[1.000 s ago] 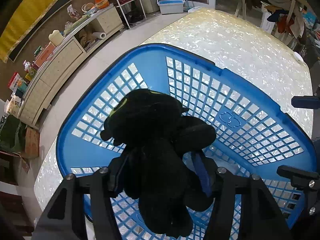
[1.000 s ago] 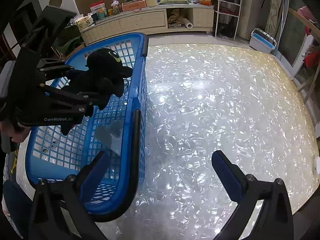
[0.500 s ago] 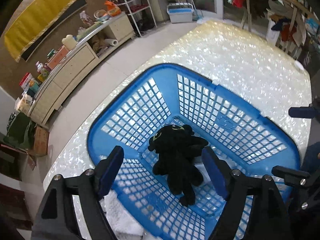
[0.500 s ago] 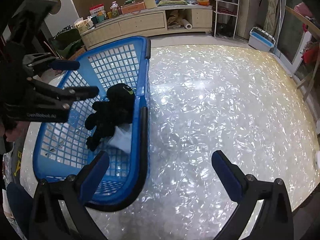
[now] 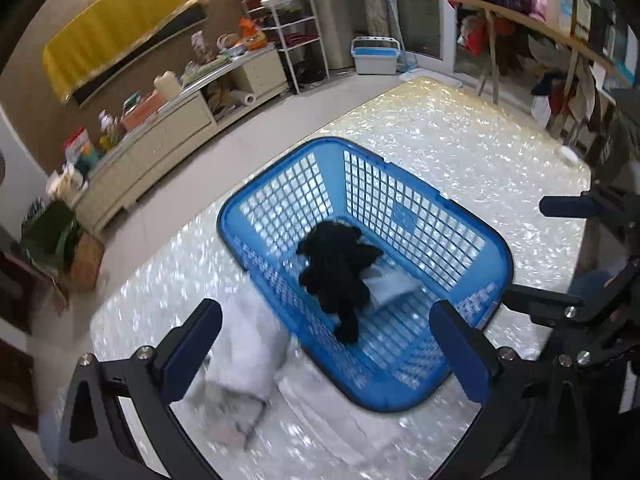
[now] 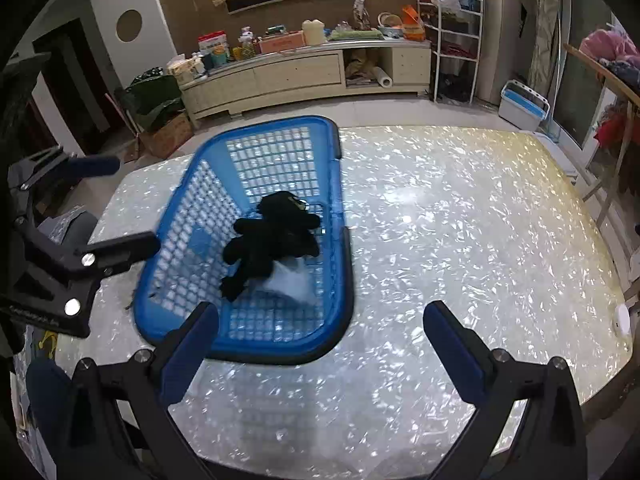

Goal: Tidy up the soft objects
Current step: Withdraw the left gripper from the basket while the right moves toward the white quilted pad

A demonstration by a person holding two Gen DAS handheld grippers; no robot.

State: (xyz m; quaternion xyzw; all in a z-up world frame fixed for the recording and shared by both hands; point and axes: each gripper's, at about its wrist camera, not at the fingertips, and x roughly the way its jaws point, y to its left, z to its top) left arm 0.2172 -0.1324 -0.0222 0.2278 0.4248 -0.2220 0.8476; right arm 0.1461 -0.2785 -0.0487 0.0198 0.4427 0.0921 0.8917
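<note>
The black plush toy (image 5: 338,270) lies inside the blue basket (image 5: 472,240) on a white cloth (image 5: 390,286); your left gripper (image 5: 326,346) hangs above it, empty jaws opening wide, and your right gripper (image 6: 318,344) is spread, holding nothing

Blue plastic basket (image 5: 404,216) with smooth glossy lattice walls, black plush toy (image 5: 340,268) of matt fuzzy cloth, white soft cloth (image 5: 248,344) beside the basket, table top (image 6: 460,216) glossy, pearly, mottled
</note>
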